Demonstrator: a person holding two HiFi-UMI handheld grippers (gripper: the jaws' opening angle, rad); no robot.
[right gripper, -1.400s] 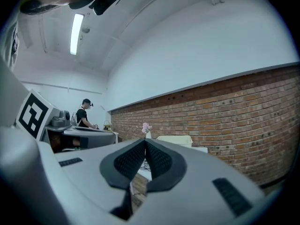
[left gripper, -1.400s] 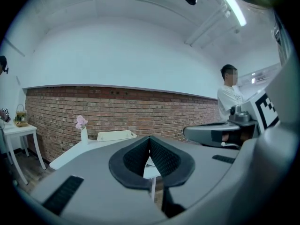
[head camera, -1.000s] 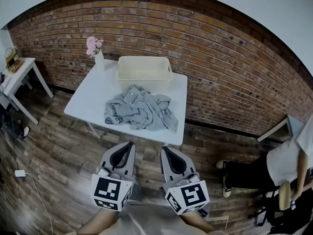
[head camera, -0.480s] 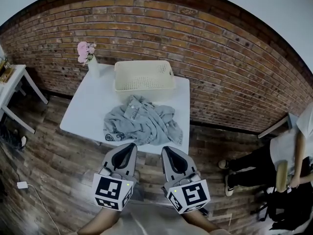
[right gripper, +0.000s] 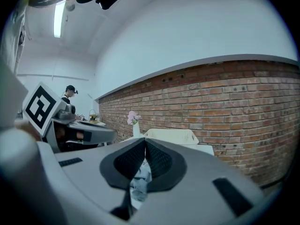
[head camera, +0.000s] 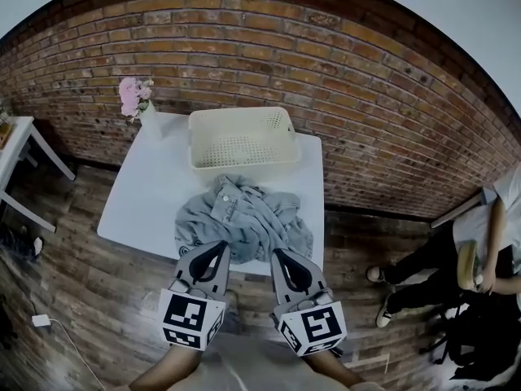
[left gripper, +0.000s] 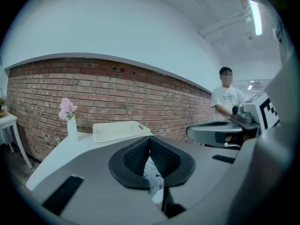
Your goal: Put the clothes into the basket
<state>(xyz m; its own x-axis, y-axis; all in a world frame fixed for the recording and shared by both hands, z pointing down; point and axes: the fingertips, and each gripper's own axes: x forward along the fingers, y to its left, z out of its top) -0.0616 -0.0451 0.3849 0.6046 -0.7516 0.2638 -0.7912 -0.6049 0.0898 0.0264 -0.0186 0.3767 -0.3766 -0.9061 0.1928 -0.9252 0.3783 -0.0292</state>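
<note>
White worktop (head camera: 146,194) against brick wall (head camera: 366,96): grey clothes (head camera: 244,222) heaped crosswise, directly ahead of left hand-held gripper (head camera: 220,246) and right hand-held gripper (head camera: 276,253), equally near, jaws together, empty; basket (head camera: 242,141) beyond.

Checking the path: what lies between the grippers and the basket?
The grey clothes on the table, between left gripper, right gripper and basket; head view shows it.

free: table (head camera: 151,190) left of clothes (head camera: 244,218) | obstacles: basket (head camera: 242,160), vase (head camera: 148,122) at back
</note>
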